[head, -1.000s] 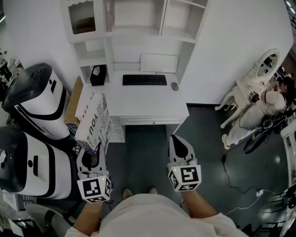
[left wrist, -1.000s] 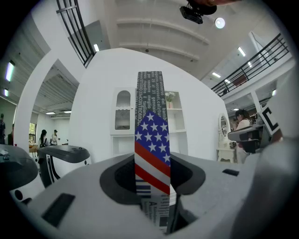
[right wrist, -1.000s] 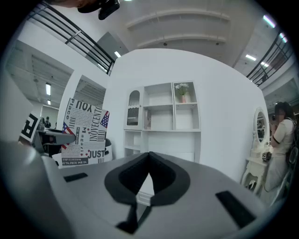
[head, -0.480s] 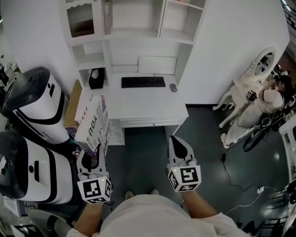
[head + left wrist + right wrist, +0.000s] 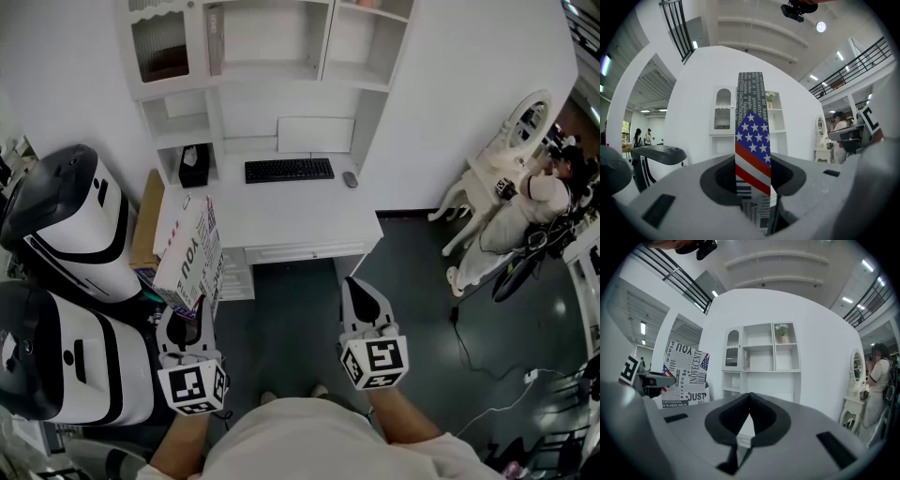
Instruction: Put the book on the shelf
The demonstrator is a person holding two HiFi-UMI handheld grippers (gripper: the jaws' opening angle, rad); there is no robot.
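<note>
One book (image 5: 190, 251), its cover printed with black lettering and a stars-and-stripes flag, is held off the front left corner of the surface (image 5: 309, 214), above the dark floor and not yet on any shelf. The left tool (image 5: 187, 317) carries it. In the left gripper view the book (image 5: 752, 136) stands upright between the jaws, which are set fairly wide and press on its lower end from both sides.

The right tool (image 5: 364, 298) hangs in front of the front right corner of the surface. In the right gripper view its jaws (image 5: 749, 418) are drawn together with the tips meeting and nothing between them. That makes two tools, both aimed level toward the surface.

On the surface lie one black keyboard (image 5: 289, 170) near the back middle and one mouse (image 5: 350, 178) just to its right. One black tissue box (image 5: 194, 167) sits in a nook at the back left corner.

One white shelf unit (image 5: 272, 56) rises from the back of the surface, with several open compartments. One slim upright item (image 5: 216, 39) stands in an upper compartment.

Two large white-and-black machines (image 5: 66, 225) (image 5: 66, 352) stand left of the surface, one nearer the person than the other. One flat cardboard piece (image 5: 145, 220) leans between them and the surface.

Well off to the right of the surface, one person (image 5: 548, 197) is beside white ornate furniture (image 5: 497, 178)
</note>
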